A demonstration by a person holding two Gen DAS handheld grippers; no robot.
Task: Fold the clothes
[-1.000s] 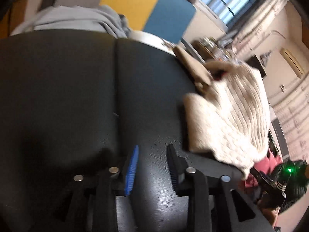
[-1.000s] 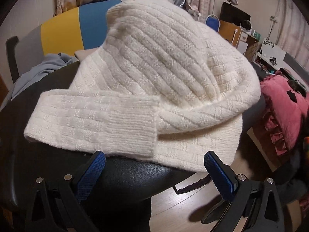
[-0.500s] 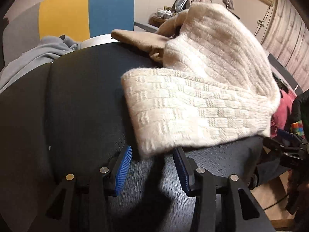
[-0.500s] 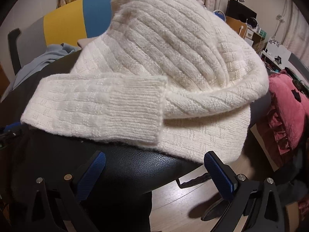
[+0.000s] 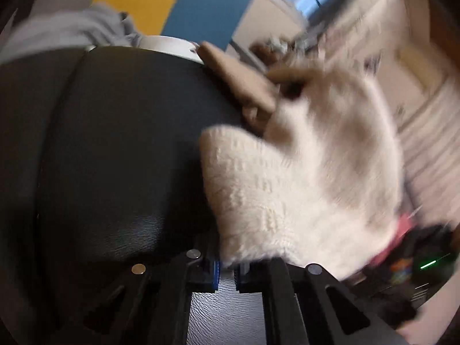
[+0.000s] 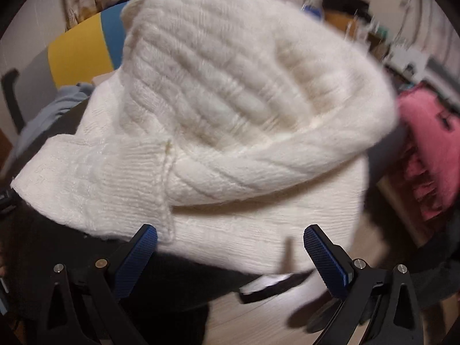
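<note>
Cream chunky-knit sweater (image 6: 235, 120) sits bunched on the black leather seat (image 5: 115, 155); left gripper (image 5: 227, 273) pinches its near corner tight, right gripper (image 6: 230, 256) hangs wide apart at the hem, grey garment (image 5: 69, 31) heaped behind.

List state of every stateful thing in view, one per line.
Cream knit sweater: partly folded, sleeve laid across the front, lying on the black padded seat.
Left gripper: shut on the sweater's near edge.
Right gripper: open, nothing held, jaws either side of the sweater's hem.
Grey garment: crumpled, unfolded, at the seat's far edge.
Tan garment: partly under the sweater.
</note>
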